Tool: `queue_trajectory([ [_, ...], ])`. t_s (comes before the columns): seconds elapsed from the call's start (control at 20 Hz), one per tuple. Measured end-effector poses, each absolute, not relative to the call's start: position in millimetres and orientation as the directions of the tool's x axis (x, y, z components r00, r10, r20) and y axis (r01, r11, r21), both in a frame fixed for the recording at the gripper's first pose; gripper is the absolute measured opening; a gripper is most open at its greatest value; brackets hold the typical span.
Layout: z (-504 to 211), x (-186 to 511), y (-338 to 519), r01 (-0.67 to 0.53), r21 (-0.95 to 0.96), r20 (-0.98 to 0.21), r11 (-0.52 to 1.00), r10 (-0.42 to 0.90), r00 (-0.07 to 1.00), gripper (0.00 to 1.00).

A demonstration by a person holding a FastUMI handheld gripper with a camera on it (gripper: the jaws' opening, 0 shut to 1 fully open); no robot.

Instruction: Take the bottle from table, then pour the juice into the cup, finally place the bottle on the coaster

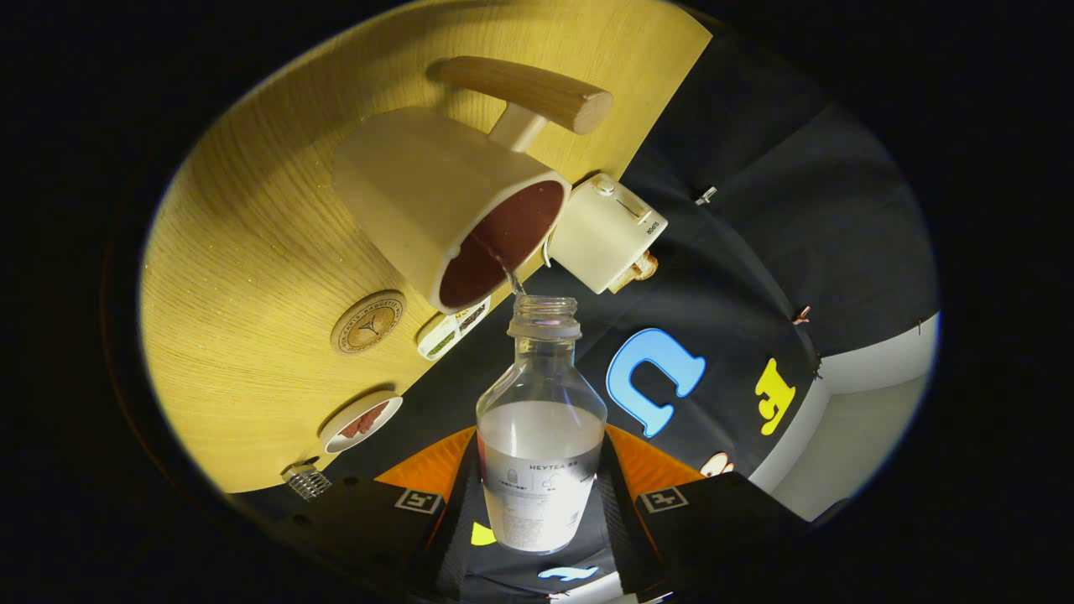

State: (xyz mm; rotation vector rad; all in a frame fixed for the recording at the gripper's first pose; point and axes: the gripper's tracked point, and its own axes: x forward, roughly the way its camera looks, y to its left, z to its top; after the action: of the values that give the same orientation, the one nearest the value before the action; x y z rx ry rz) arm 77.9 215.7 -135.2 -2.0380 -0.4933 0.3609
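My gripper [541, 503] is shut on a clear plastic bottle [541, 419], both fingers pressing its labelled body. The bottle is uncapped and tilted hard, its mouth pointing at the rim of a cream cup [436, 197] with a dark red inside and a wooden handle. A thin stream of clear liquid runs from the bottle mouth into the cup. Cloudy liquid sits in the bottle's lower half. A round wooden coaster [367, 322] lies on the yellow wooden table [243, 277], beside the cup and beyond my left finger.
A cream box-shaped device [608, 233] stands at the table's edge just past the cup. A small white dish [361, 422], a flat packet [453, 327] and a small metal clip [307, 481] lie along the same edge. Beyond it hangs the black booth wall.
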Motion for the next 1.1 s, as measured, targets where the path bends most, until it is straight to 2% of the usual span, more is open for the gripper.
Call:
queue_trajectory([
  [0.4, -121.6, 78.7, 228.6, 0.332, -0.816, 0.006, -0.474, 0.567, 0.824, 0.7],
  [1.1, -121.1, 77.6, 226.5, 0.346, -0.807, 0.003, -0.478, 0.584, 0.812, 0.7],
])
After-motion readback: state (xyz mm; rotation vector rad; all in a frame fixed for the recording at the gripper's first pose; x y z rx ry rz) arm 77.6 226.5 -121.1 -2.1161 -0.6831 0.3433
